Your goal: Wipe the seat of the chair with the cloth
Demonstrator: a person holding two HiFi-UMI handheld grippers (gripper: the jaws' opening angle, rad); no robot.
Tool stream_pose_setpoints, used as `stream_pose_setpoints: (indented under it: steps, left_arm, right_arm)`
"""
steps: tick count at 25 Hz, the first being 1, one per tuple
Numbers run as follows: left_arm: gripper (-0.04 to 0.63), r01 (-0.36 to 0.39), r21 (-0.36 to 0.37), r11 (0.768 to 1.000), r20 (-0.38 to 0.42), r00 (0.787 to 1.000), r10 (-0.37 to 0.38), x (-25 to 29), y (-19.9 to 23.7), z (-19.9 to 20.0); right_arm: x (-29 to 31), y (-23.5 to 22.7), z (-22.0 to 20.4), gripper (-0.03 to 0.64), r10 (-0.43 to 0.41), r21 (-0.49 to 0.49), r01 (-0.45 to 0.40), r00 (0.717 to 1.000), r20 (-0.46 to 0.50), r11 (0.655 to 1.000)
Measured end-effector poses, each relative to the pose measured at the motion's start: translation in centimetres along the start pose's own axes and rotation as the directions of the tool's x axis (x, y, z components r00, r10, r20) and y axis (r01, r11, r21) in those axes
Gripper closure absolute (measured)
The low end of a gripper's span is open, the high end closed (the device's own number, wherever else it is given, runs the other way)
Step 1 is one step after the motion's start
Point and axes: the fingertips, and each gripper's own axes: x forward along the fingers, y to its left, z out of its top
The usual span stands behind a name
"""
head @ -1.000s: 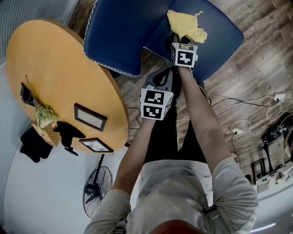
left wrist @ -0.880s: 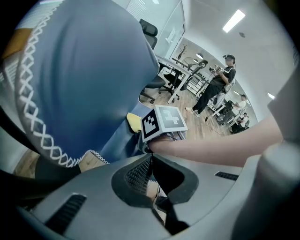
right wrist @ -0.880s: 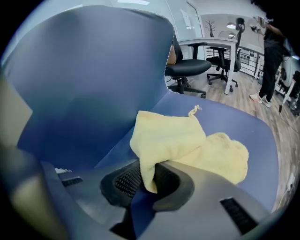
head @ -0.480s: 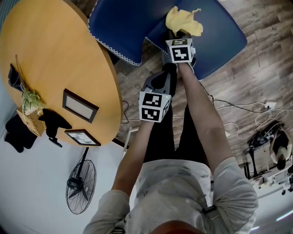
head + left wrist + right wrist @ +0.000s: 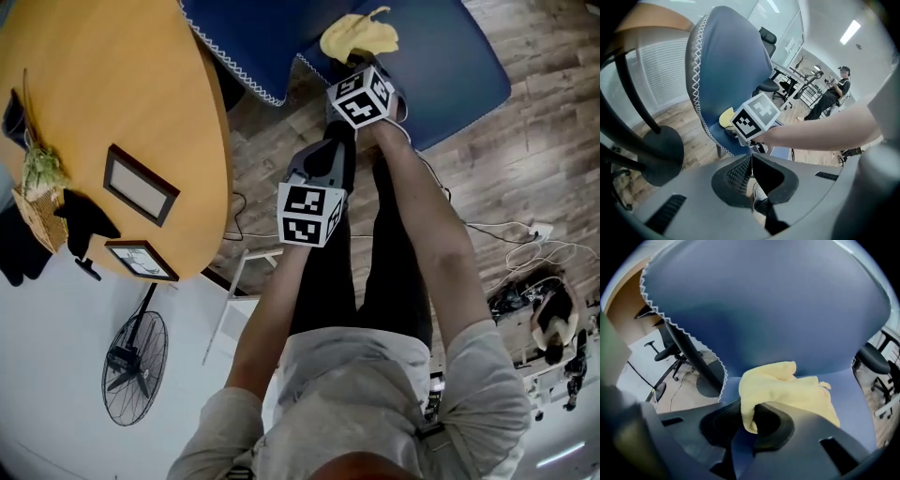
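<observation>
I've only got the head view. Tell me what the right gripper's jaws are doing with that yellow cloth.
Observer: The right gripper view shows the right gripper shut on a fold of the yellow cloth, with the rest bunched on the blue seat.
Operator: Now report the left gripper's jaws.
Observer: The left gripper has its jaws together, with nothing between them.
Operator: Say what's beyond the chair.
Observer: In the left gripper view a person sits far off, past the backrest.
</observation>
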Motion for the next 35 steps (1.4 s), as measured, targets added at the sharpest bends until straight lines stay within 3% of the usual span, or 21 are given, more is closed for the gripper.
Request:
stream_pose_setpoints:
  steps: [3,6,9,12,17,25,35]
  left_arm:
    - [0.568,-0.020,-0.033,0.999,0.021,1.000,0.021,-0.1,-0.5,-1.0]
    - [0.568,-0.034,-0.066,0.997,0.029,0.999,0.036,0.0,-1.2,-2.5]
    - [0.568,-0.042,-0.092,0.995,0.044,0.998,0.046,-0.1,-2.2,-3.7]
    - [0.568,-0.058,-0.117,0.991,0.063,0.996,0.066,-0.1,-2.8,-4.4]
    - [0.568,-0.085,-0.154,0.984,0.098,0.990,0.100,-0.5,-3.8,-4.8]
    - [0.568,-0.122,-0.187,0.975,0.124,0.981,0.146,-1.0,-5.3,-5.8]
    - [0.568,-0.127,-0.112,0.985,0.129,0.981,0.142,-0.1,-6.8,-5.5]
  right_arm:
    - [0.1,0.5,0.0,0.551,0.065,-0.138,-0.066,0.998,-0.010,0.988]
    - [0.0,1.4,-0.4,0.551,0.157,-0.248,-0.159,0.987,-0.028,0.956]
    - [-0.6,3.6,-1.9,0.552,0.297,-0.368,-0.304,0.952,-0.075,0.879]
    - [-1.4,5.4,-3.8,0.552,0.391,-0.420,-0.411,0.910,-0.137,0.809]
    - [-1.8,5.5,-4.6,0.552,0.389,-0.376,-0.407,0.912,-0.128,0.832]
    - [-3.2,5.5,-7.4,0.552,0.369,-0.373,-0.391,0.920,-0.133,0.841]
    - [-6.1,5.5,-11.9,0.552,0.371,-0.340,-0.382,0.923,-0.100,0.859]
